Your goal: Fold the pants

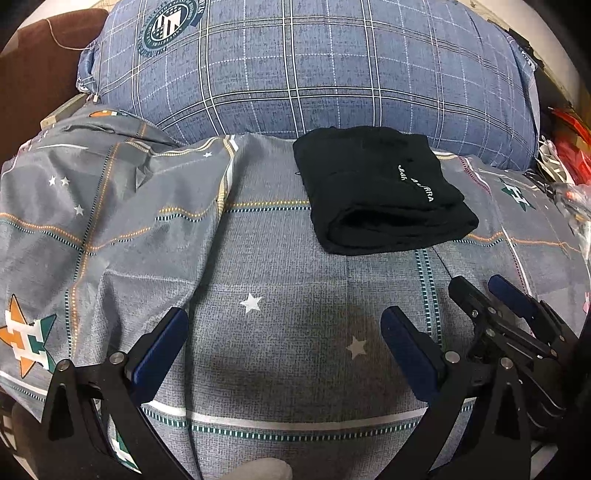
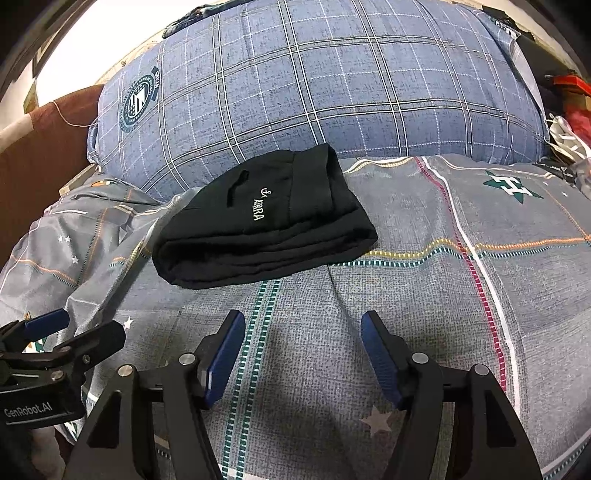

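Lying folded, pants point(image 2: 258, 221) show a pocket slit (right view only); both grippers' fingers point(image 1: 162, 347) point(image 2: 380, 354) spread wide, empty.

Ahead of both tongs lie the black pants point(image 1: 384, 195), with small white lettering point(image 2: 258, 208) stitched on top. Beneath the tongs spreads a grey bedsheet point(image 1: 280, 280) crossed by teal, orange and white dashed lines, dotted with white stars and orange-and-teal star emblems; a magenta line runs right of the right tongs. Beyond the pants sits a blue plaid pillow point(image 2: 332, 85) with white-and-dark grid lines and a dark green round crest point(image 1: 168, 26). The finger pads point(image 2: 227, 358) are navy on black frames.
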### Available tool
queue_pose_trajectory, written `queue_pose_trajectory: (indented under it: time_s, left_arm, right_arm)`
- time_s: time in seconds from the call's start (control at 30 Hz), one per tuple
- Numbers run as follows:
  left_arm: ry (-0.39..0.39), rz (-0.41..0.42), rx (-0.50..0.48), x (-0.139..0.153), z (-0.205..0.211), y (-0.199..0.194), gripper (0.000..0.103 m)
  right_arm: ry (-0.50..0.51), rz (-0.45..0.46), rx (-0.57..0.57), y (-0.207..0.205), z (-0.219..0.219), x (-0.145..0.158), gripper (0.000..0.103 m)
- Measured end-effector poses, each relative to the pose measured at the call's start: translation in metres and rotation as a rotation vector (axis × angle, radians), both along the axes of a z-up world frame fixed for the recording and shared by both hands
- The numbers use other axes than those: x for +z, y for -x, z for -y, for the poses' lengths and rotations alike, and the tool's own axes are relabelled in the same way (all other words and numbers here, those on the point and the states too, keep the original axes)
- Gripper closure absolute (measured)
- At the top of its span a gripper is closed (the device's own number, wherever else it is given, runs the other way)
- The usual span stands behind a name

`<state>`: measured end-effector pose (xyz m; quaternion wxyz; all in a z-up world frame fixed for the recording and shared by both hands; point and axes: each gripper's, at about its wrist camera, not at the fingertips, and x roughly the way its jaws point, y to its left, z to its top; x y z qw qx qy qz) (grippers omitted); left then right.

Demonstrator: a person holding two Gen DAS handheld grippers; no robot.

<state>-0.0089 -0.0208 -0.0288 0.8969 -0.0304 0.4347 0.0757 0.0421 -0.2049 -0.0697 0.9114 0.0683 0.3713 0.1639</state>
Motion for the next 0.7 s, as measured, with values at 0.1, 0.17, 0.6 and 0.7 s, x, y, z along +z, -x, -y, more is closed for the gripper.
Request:
queue_pose_trajectory:
  time_s: [0.1, 0.17, 0.6, 0.7]
  left_arm:
    - [0.004, -0.006, 0.002, -0.002, -0.001, -0.001, 0.000]
    - [0.007, -0.009, 0.002, -0.003, -0.002, -0.002, 0.000]
    - [0.028, -0.031, -0.002, -0.010, -0.004, -0.006, 0.000]
    - [0.034, -0.035, -0.002, -0.012, -0.004, -0.006, 0.000]
  right_arm:
    - [0.002, -0.004, 0.001, -0.001, -0.001, -0.001, 0.036]
    - [0.002, -0.006, 0.001, -0.001, -0.001, -0.002, 0.036]
    - [0.012, -0.015, -0.010, -0.004, 0.000, -0.005, 0.036]
    - [0.015, -0.015, -0.009, -0.006, 0.000, -0.005, 0.036]
